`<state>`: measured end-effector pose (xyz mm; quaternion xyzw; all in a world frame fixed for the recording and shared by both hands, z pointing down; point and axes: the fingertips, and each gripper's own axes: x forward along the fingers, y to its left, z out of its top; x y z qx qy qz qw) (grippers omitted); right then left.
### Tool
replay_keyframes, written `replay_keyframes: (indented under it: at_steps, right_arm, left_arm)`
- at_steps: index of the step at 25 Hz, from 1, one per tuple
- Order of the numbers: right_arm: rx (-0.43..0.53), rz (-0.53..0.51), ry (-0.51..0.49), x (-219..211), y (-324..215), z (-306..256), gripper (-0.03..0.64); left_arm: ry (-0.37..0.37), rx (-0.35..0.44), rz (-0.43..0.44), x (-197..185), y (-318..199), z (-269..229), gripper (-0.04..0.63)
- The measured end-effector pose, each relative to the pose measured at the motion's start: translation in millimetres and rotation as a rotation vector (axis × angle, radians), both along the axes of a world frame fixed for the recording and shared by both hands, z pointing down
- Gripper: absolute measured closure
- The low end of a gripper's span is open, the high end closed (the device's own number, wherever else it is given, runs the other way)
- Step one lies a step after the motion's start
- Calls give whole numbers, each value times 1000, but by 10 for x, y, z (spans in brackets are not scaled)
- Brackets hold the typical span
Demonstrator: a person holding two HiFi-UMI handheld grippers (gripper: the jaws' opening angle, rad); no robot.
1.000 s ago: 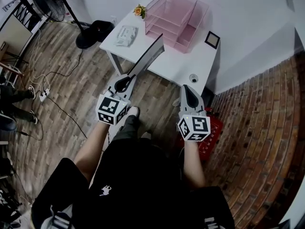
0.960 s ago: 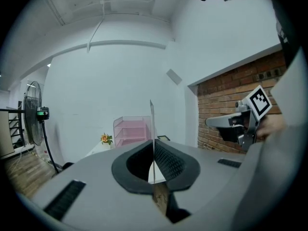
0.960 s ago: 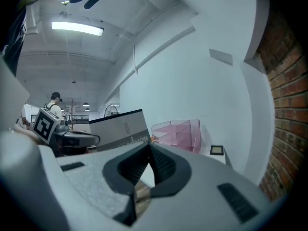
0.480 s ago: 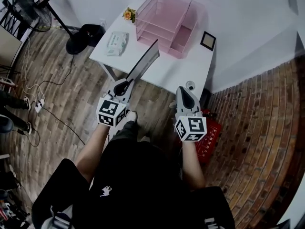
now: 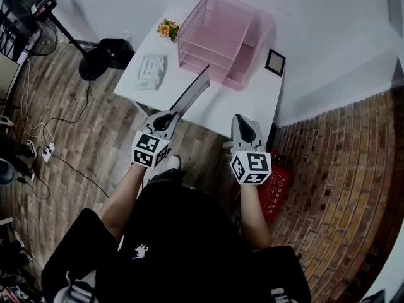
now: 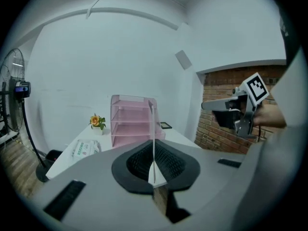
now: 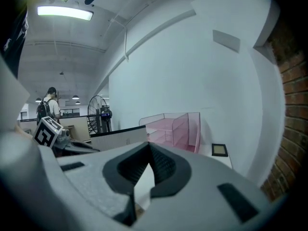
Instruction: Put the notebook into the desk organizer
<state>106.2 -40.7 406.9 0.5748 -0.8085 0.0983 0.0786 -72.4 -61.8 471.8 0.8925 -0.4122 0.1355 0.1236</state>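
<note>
A thin grey notebook [image 5: 191,93] is held edge-up, with my left gripper [image 5: 165,116] shut on its near end. Its far end reaches over the front edge of the white table [image 5: 249,103]. In the left gripper view the notebook [image 6: 153,129] shows as a thin vertical line in front of the pink desk organizer [image 6: 132,121]. That organizer [image 5: 221,36] stands at the back of the table, its open trays facing left. My right gripper [image 5: 243,121] hovers beside the table's near right corner, shut, with nothing in it. From the right gripper view [image 7: 149,147], the notebook [image 7: 120,137] is at the left.
On the table lie a pack of wipes [image 5: 151,70], a small potted flower [image 5: 167,28] and a small picture frame [image 5: 275,62]. A fan's base [image 5: 104,55] stands on the wooden floor to the left. A red crate [image 5: 276,185] sits on the floor at the right.
Both grippers have moved forward toward the table, which now lies closer in the head view. The notebook stays in the left gripper and its far end now overhangs the tabletop.
</note>
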Motion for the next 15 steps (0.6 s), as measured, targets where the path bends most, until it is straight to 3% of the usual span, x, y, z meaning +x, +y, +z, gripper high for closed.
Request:
replay_keyframes:
  at_steps: [6,15]
  right_arm:
    - [-27,38,22,-86,-271,105,615]
    - [-49,98,49,-164,-483,215,614]
  left_arm:
    - [-22,-88,66,-90,-265,381,586]
    - [84,-273,155,-62,-485,816,586]
